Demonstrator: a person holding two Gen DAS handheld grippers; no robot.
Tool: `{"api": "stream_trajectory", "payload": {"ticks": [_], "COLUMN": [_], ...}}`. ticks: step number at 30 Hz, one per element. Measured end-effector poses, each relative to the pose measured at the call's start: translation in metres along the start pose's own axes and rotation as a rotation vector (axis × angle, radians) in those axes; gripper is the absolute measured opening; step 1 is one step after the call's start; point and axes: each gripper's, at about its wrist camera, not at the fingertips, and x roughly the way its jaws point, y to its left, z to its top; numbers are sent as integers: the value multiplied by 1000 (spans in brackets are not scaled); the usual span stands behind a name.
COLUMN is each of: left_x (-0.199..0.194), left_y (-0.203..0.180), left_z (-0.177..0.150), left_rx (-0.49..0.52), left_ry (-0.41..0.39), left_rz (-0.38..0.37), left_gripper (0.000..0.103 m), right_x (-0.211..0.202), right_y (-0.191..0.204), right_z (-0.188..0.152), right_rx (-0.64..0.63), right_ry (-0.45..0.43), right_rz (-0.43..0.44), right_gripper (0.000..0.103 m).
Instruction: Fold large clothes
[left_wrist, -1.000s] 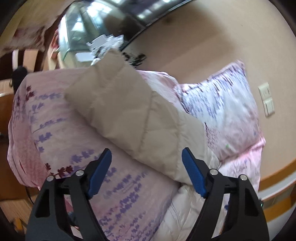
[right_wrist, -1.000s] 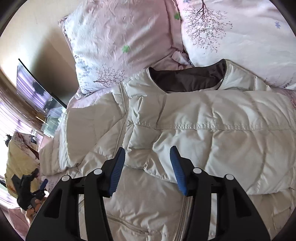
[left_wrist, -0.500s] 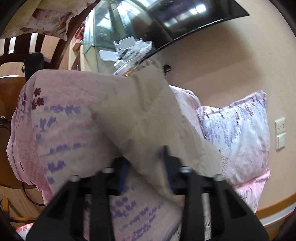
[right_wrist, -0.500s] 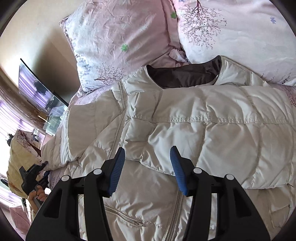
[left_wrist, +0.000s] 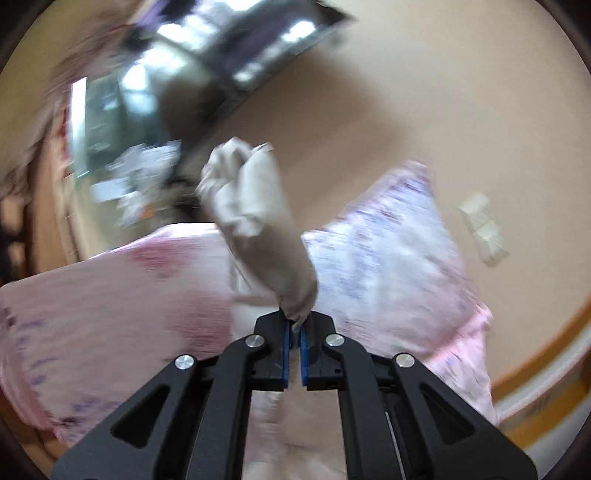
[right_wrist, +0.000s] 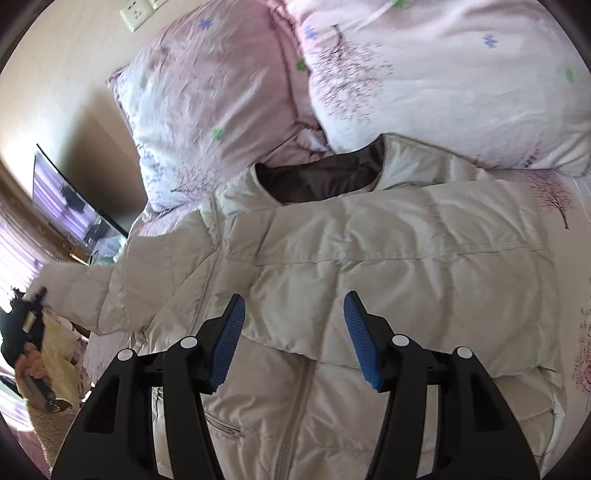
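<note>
My left gripper (left_wrist: 294, 328) is clamped tight on the cuff end of a sleeve (left_wrist: 258, 229) of the cream quilted puffer jacket (right_wrist: 388, 258). The blue pads pinch the fabric at their tips, and the sleeve stands away from them as a bunched roll, lifted clear of the bed. That view is heavily blurred, so I can make out little else: the pink floral bedding (left_wrist: 110, 295) under the sleeve, a pale floral pillow (left_wrist: 388, 251) to its right against the beige wall (left_wrist: 424, 92), and white wall switches (left_wrist: 484, 232) further right.

My right gripper (right_wrist: 293, 339) hangs over the jacket's chest with its jaws opening. Nothing is pinched between the blue ribbed pads; they stand apart above the quilted front, and I cannot tell whether the tips brush the fabric.

The jacket lies spread on the bed, front side up, its dark grey lining (right_wrist: 321, 177) showing at the collar, which points toward two pink-and-white floral pillows (right_wrist: 443, 81) at the headboard end. The other sleeve is folded across the chest, and the zipper (right_wrist: 295, 417) runs down toward the camera. On the left of this view the raised sleeve (right_wrist: 77, 288) stretches outward to where the left gripper (right_wrist: 33, 302) holds it.
</note>
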Motion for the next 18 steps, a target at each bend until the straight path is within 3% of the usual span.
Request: {"api": "stream_trajectory", "payload": {"ticks": [5, 10, 14, 18], "left_x": [18, 55, 87, 116], "left_y": [-83, -153, -185, -201], "left_z": [-40, -115, -181, -240], "left_rx": [148, 282, 368, 431], "left_ry": [107, 290, 448, 582], "left_rz": [-187, -329, -369, -354], "left_gripper": [4, 4, 4, 4], "right_x": [-11, -22, -30, -37], "right_y": [-22, -44, -62, -75], "right_z": [-1, -3, -6, -5], "right_rx": [41, 80, 109, 137], "right_ry": [-25, -50, -69, -85], "right_rz": [-13, -32, -54, -69], "right_gripper": [58, 58, 58, 58]}}
